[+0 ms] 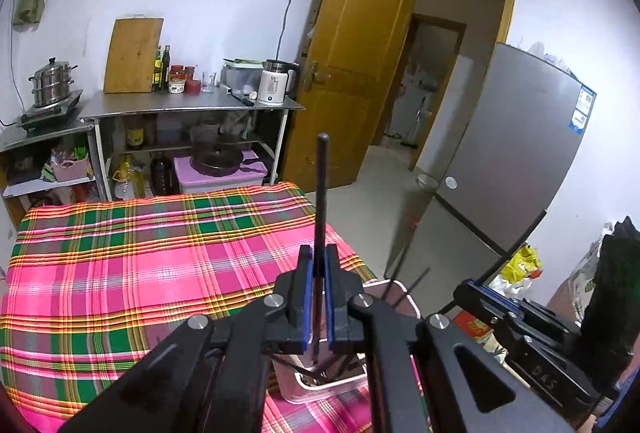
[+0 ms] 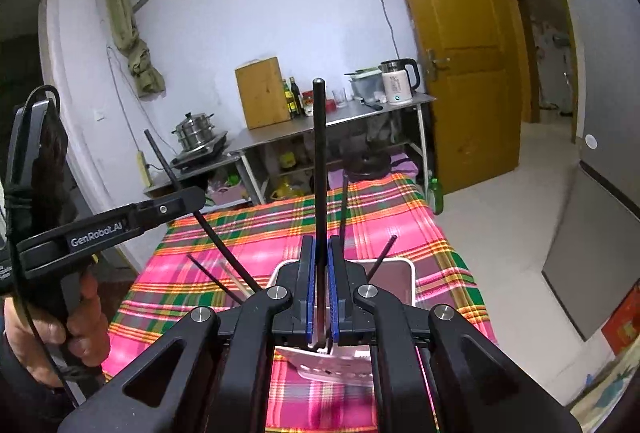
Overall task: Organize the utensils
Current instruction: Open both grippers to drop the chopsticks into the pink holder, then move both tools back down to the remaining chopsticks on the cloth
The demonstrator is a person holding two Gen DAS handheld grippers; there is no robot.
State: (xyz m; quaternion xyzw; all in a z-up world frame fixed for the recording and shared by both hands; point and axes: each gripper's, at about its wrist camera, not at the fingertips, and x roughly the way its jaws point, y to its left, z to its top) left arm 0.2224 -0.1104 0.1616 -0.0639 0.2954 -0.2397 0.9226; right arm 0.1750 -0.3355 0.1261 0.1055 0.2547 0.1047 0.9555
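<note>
each gripper's jaws clench one thin black chopstick, upright over the white plastic utensil holder (image 1: 394, 287) on the plaid-clothed worktop (image 1: 120, 253): left gripper (image 1: 319, 253) on the left chopstick (image 1: 322, 193), right gripper (image 2: 319, 245) on the right chopstick (image 2: 319, 153). these look light, stiff and slick, best gripped mid-shaft. only the right view shows a hand (image 2: 60, 321) and loose chopsticks (image 2: 204, 269) leaning left of the holder.

Ahead of my claw I see a plaid tablecloth (image 1: 140, 253) — beyond it a kettle (image 1: 274, 83), cutting board (image 1: 134, 55), steamer pot (image 1: 52, 81); fridge (image 1: 508, 169) right.
</note>
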